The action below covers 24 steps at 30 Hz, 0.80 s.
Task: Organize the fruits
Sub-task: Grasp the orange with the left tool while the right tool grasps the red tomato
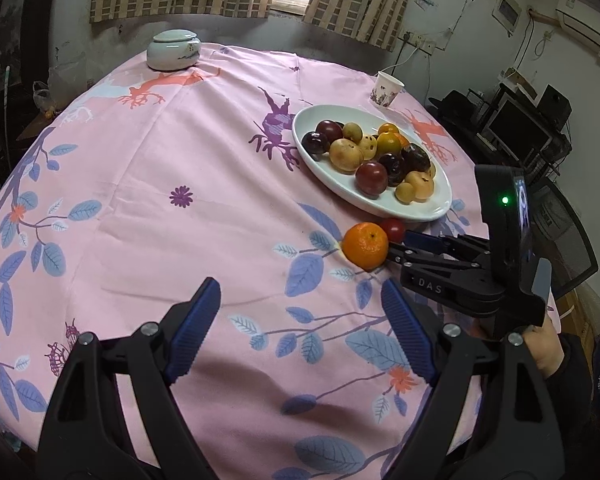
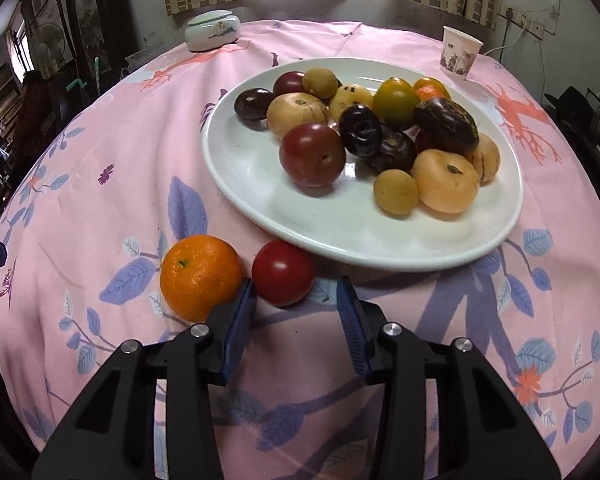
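Two loose fruits on pink floral counter, just short of white oval plate: orange and red plum, side by side, near plate's closest rim; plate heaped with plums and yellow fruits. Right gripper low over cloth, fingers apart, red plum just ahead of gap, left finger tip against orange. Left gripper wide apart, holding nothing, well short of both fruits.

Orange fruit mostly hidden behind piled plums; paper cup print illegible.
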{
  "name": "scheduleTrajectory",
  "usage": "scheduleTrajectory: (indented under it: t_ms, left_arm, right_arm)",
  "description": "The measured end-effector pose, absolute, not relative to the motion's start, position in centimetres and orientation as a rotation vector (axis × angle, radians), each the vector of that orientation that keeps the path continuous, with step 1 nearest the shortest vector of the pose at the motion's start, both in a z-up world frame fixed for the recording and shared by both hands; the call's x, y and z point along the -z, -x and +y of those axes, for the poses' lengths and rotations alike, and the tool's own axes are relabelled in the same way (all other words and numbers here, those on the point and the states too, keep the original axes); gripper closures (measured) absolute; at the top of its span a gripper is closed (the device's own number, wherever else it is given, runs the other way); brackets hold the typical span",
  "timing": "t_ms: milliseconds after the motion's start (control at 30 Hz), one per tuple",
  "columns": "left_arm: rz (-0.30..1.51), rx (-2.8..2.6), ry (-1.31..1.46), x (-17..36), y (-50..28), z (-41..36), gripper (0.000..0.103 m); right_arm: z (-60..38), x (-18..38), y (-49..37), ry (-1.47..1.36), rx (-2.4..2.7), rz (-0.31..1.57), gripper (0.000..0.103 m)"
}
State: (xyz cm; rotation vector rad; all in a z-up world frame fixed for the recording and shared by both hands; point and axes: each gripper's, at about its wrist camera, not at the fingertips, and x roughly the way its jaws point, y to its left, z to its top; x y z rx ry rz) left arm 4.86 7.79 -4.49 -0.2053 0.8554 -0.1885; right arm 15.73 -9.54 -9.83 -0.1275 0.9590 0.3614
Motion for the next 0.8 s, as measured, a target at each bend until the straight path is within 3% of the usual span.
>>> scheduleTrajectory:
  t_ms: [200,400,800]
  left_arm:
    - [0.870,0.175,0.207,4.9,-5.3,7.9,0.019]
    - [0.870,0.177,0.151,4.7,-6.8,6.0,0.019]
    - [0.942,0.175,0.005,8.6,-13.0,-0.5,0.022]
  right_arm:
    - [-9.2,9.7,-16.6,0.101,-0.380,0.960,0.073]
    - [-11.2,8.7,-14.3,0.012,-0.353,1.027,0.073]
    - [-19.3,5.5,-9.6,-0.126,-0.299,0.946,0.073]
